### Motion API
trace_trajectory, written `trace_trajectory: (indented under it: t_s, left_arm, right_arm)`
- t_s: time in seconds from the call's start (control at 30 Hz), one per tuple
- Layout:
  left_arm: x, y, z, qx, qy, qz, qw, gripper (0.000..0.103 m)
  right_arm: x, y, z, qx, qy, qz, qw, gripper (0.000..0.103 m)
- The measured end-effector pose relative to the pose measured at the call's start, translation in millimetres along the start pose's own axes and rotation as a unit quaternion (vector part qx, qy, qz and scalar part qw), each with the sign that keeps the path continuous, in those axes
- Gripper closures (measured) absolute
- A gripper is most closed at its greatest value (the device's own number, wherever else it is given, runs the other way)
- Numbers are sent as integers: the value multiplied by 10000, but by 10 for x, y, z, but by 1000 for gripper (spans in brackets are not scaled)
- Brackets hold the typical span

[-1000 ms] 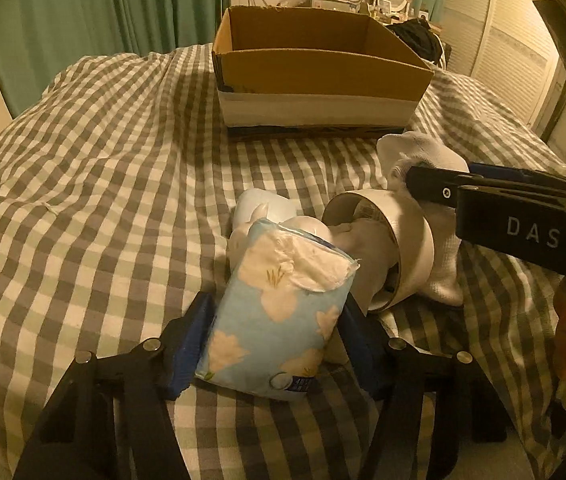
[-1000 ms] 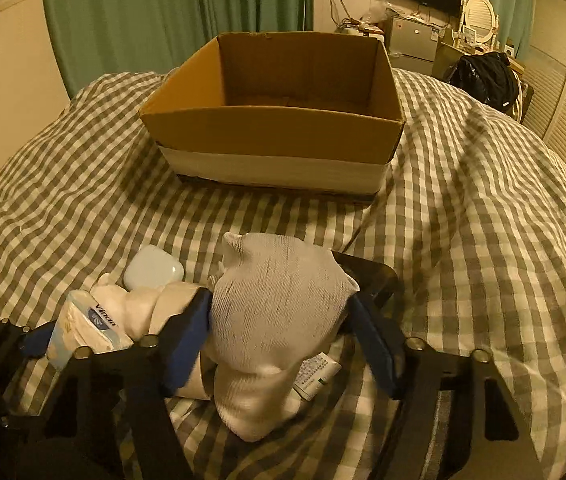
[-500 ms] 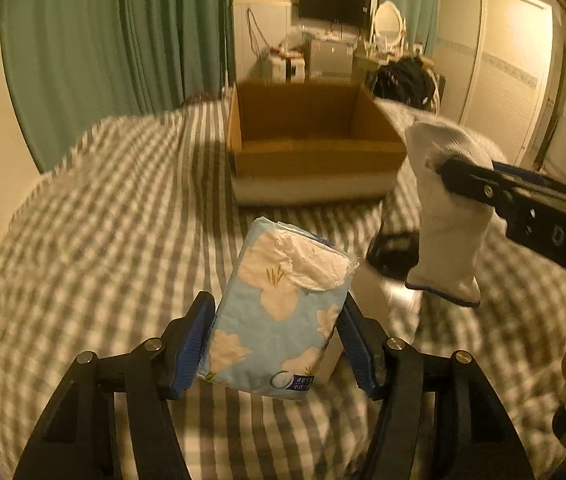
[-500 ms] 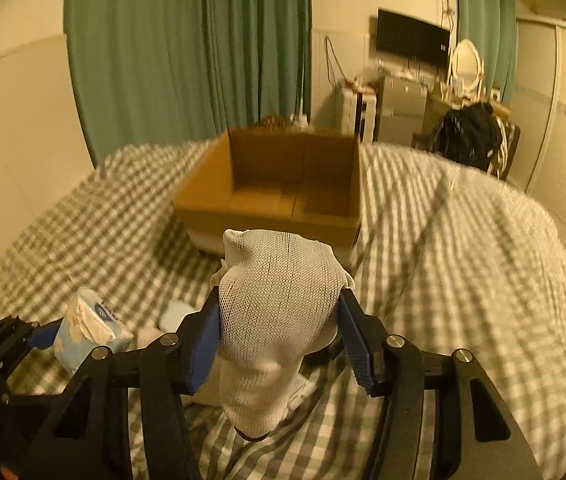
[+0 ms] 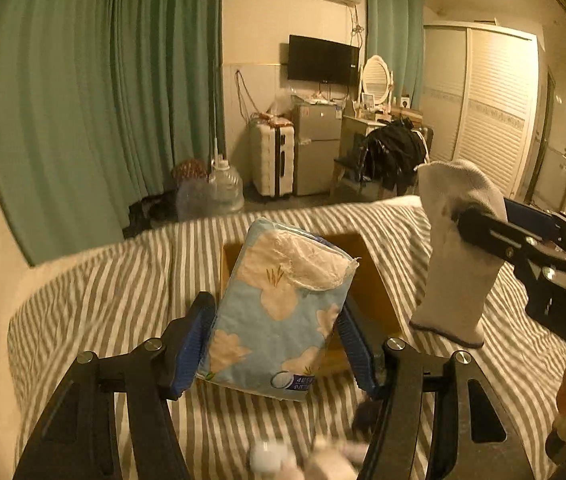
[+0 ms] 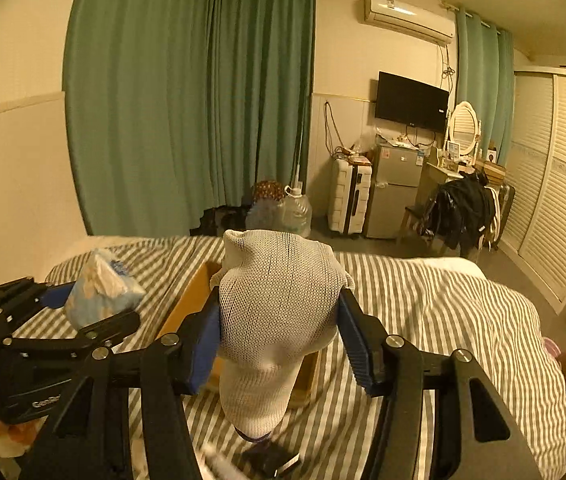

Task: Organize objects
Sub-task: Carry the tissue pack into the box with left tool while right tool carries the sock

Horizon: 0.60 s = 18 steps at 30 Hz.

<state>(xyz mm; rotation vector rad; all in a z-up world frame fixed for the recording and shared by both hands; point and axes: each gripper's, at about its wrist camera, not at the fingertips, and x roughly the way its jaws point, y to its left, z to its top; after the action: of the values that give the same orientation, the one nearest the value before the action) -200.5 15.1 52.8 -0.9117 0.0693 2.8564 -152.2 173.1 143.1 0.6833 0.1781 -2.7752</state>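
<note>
My left gripper (image 5: 277, 342) is shut on a blue flowered tissue pack (image 5: 279, 312) and holds it up in the air over the bed. My right gripper (image 6: 279, 344) is shut on a white sock (image 6: 279, 320), which hangs down between the fingers. The sock also shows at the right of the left wrist view (image 5: 457, 248). The open cardboard box (image 5: 367, 280) sits on the bed behind and below both held things, mostly hidden by them. The tissue pack shows at the left of the right wrist view (image 6: 101, 292).
The checked bedspread (image 5: 123, 300) covers the bed. A small white case (image 5: 269, 458) and pale soft items lie blurred at the near edge. A dark flat object (image 6: 273, 456) lies below the sock. Curtains, suitcase, fridge and chair stand beyond the bed.
Both grippers have lifted well up off the bed with the tissue pack and the sock. The views now look across the room, and the box sits low behind the held things.
</note>
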Motion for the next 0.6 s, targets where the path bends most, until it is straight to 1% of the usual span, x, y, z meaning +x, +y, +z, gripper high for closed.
trace_trajectory:
  t_s: [0.1, 0.23, 0.37, 0.43, 0.5, 0.6]
  left_arm:
    - [346, 27, 158, 6, 33, 5, 10000, 40]
    - [919, 59, 184, -70, 230, -45, 9997, 40]
    - [1360, 62, 52, 64, 461, -33, 9989, 40]
    - [1521, 57, -35, 76, 628, -115, 9979, 40]
    - [1617, 81, -91, 78, 687, -145, 9975, 40]
    - [1721, 89, -161, 101, 778, -141, 9968, 40]
  right_arm:
    - [360, -64, 149, 7, 121, 29, 9999, 49]
    - [945, -147, 139, 80, 418, 96, 9990, 49]
    - [1564, -224, -25, 202, 838, 196, 9961, 49]
    - [1763, -242, -132, 236, 1023, 265, 9941, 49]
    - [1900, -266, -279, 326, 1203, 396, 9914, 49]
    - [2018, -291, -363, 287, 1265, 416, 9907, 48]
